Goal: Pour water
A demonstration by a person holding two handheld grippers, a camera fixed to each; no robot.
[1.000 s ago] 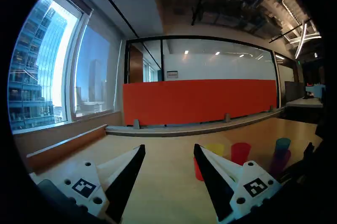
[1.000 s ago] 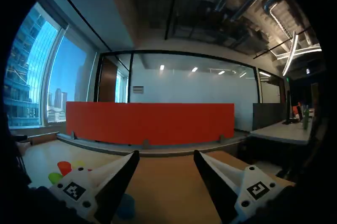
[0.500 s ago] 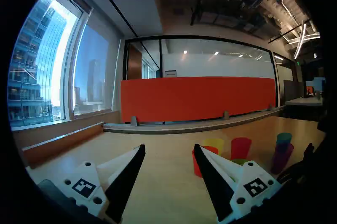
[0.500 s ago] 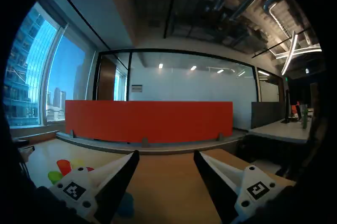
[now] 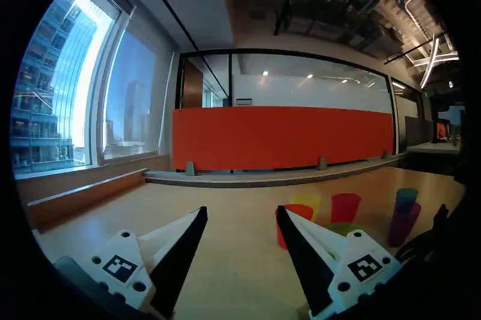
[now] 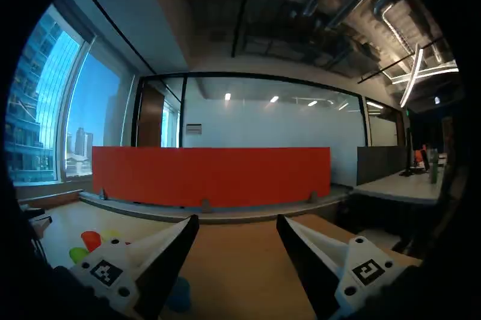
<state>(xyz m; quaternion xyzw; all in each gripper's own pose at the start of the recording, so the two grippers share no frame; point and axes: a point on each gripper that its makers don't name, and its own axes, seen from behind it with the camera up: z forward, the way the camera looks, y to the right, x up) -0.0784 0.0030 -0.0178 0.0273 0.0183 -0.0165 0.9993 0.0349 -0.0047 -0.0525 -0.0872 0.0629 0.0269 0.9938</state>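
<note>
1. In the left gripper view, the left gripper [image 5: 240,216] hovers low over a wooden table [image 5: 102,224]. Its two fingers are spread wide, with only bare tabletop between them.
2. The cups stand together on the right part of the table, well short of its far edge. An orange cup [image 5: 286,224] is partly hidden behind the gripper's right finger. A yellow cup [image 5: 307,201] is just behind it, and a red cup [image 5: 346,207] is beside that.
3. A green cup [image 5: 343,229] sits low in front of the red one. Further right, a purple cup [image 5: 404,222] has a teal cup [image 5: 407,195] showing above its rim. I cannot tell whether any cup holds water.
4. An orange partition [image 5: 282,138] runs along the far edge of the table, and a tall window [image 5: 60,103] lines the left side.
5. In the right gripper view, the right gripper [image 6: 237,224] is just as widely parted and grips nothing, above the same table [image 6: 240,272].
6. A cluster of cups [image 6: 90,243] stands far to the left. A blue cup [image 6: 178,293] sits close by, half hidden behind the gripper's left finger.
7. Another desk [image 6: 394,187] stands off to the right.
</note>
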